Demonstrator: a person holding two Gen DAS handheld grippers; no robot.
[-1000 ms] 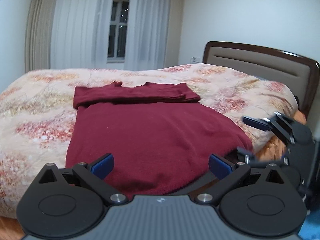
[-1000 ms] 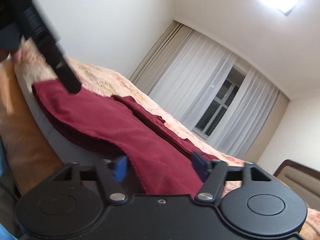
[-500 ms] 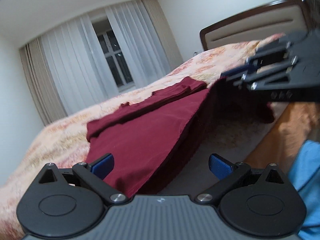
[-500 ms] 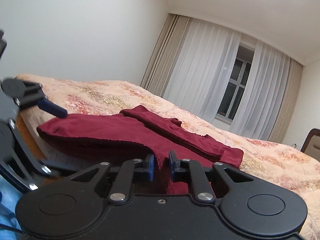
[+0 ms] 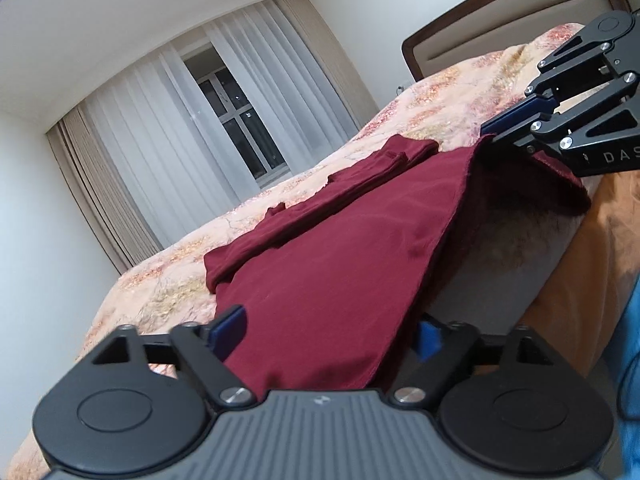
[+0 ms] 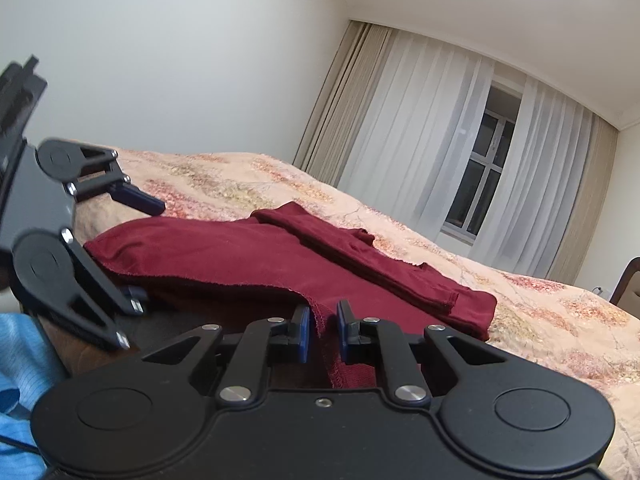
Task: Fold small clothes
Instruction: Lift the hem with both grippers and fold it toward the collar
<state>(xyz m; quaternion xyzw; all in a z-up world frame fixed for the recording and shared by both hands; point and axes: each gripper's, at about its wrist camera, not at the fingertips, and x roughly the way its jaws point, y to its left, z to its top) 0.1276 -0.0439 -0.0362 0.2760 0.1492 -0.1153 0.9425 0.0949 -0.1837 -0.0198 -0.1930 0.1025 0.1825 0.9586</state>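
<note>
On bed, floral quilt: maroon garment spread flat, sleeves folded across far end. Left tool: fingers wide apart, near hem lying between them, ungripped. Right tool: pads nearly closed, pinching near hem corner, lifted off quilt. Behind: curtains, window, headboard. Blue cloth at bedside.

The left gripper is low and tilted, its blue-padded fingers spread wide apart. The right gripper sits level beside it, jaws drawn nearly together on a thin fold of dark red cloth between the pads.
</note>
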